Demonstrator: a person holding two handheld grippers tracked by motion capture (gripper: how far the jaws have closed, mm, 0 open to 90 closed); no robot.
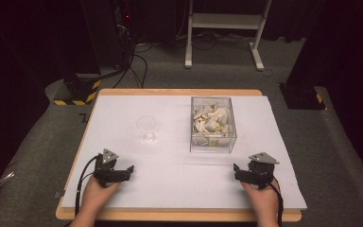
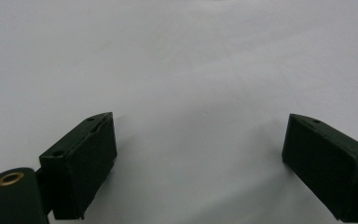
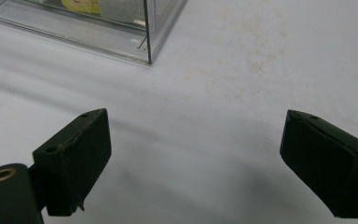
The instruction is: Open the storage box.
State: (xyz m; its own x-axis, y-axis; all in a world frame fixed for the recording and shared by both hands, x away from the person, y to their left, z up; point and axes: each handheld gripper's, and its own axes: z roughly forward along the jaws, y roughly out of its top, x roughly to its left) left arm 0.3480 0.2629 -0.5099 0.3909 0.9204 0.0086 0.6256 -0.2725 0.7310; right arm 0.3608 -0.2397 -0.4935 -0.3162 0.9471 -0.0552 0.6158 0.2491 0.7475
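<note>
- Left hand-held gripper (image 1: pixel 123 171) rests on the white surface (image 1: pixel 170 175), jaws apart, holding nothing.
- Clear glass (image 1: pixel 147 128), ahead of it: likely light, slippery, fragile; grip low on the wall.
- Clear box (image 1: pixel 212 124) of pale pieces, ahead-left of the right hand-held gripper (image 1: pixel 242 172), whose jaws are also spread: rigid, probably heavier.

This looks like a lab or test room: black curtains (image 1: pixel 23 56) hang along the sides, loose cables (image 1: pixel 137 61) trail over grey carpet (image 1: pixel 227 75), a metal stand (image 1: pixel 227 21) waits behind, and yellow-black hazard tape (image 1: pixel 78 101) marks a corner by the white-covered counter (image 1: pixel 170 175).
</note>
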